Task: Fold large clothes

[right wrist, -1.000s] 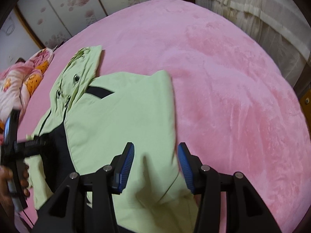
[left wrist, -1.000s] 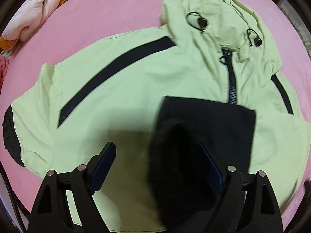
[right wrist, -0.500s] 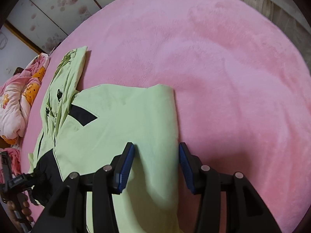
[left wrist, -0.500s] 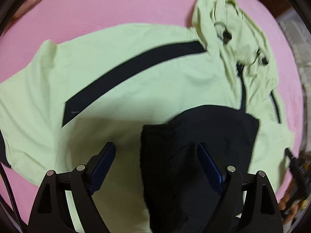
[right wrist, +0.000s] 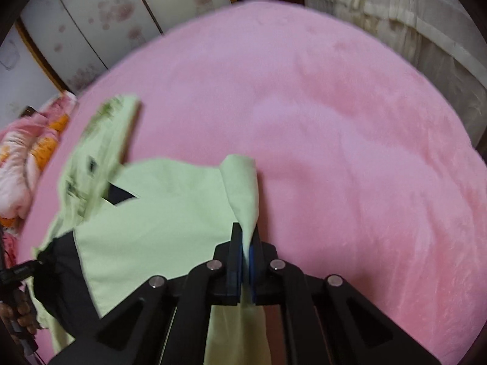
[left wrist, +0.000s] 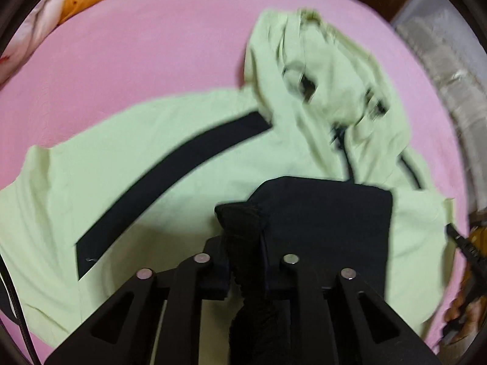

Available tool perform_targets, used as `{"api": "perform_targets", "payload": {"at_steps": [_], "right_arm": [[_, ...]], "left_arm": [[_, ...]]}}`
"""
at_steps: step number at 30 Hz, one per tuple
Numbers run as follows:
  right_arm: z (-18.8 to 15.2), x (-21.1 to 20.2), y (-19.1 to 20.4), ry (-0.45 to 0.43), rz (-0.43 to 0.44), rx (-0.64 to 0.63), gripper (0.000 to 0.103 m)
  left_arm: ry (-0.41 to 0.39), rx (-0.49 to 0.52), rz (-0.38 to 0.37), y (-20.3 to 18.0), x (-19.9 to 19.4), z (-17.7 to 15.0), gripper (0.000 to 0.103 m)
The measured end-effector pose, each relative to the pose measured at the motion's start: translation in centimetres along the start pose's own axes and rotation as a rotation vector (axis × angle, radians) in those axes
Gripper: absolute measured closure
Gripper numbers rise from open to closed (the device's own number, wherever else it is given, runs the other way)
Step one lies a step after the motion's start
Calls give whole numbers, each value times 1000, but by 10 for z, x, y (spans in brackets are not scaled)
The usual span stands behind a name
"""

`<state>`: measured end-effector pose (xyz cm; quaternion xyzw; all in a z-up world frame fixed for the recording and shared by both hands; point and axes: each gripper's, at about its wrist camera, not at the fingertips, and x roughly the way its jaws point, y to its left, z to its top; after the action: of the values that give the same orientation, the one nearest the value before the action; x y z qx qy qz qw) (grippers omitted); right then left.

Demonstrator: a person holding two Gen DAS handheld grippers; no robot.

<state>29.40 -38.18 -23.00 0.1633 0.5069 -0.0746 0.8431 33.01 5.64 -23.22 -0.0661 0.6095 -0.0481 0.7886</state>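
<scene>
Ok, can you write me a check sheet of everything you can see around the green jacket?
Surface: pink blanket spread flat under the work.
Job's things: light green jacket with black stripe, lying on the blanket; hood crumpled at the far end, blurred.
Clutter: flowery quilt bunched at the blanket's edge.
Grippers: left gripper shut on the jacket's black hem fabric; right gripper shut on a green fold of the jacket.
Cables: thin black cable at the left view's edge.
Surroundings: flowered sliding doors; cream covered furniture.
</scene>
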Motion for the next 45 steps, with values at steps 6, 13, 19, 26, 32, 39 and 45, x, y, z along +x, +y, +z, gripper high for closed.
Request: {"api": "perform_targets", "payload": {"at_steps": [6,13,19,26,32,39,45], "right_arm": [[-10,-25,-28,57,122,92,86],[-68,-49,-24,141,133,-6,64],[-96,-33,-32,142,14,-55,79],[-92,-82,-17,25,-65,-74,76],[-108,-85,40,16,30,-175,76],[-124,-39,118,61,81,-305,76],[-94,-2,127,-20,3,-370,76]], "left_arm": [[12,-15,20,13,-19,-18,22],[32,-4,49,21,-23,-77,26],[-30,64,144,21,-22,-101,40],[-109,31,181,14,-67,-115,40],[-195,58,80,-36,-79,-127,40],[-147,14,54,-95,-14,-116,40],[-213,24,111,-79,5,-97,40]]}}
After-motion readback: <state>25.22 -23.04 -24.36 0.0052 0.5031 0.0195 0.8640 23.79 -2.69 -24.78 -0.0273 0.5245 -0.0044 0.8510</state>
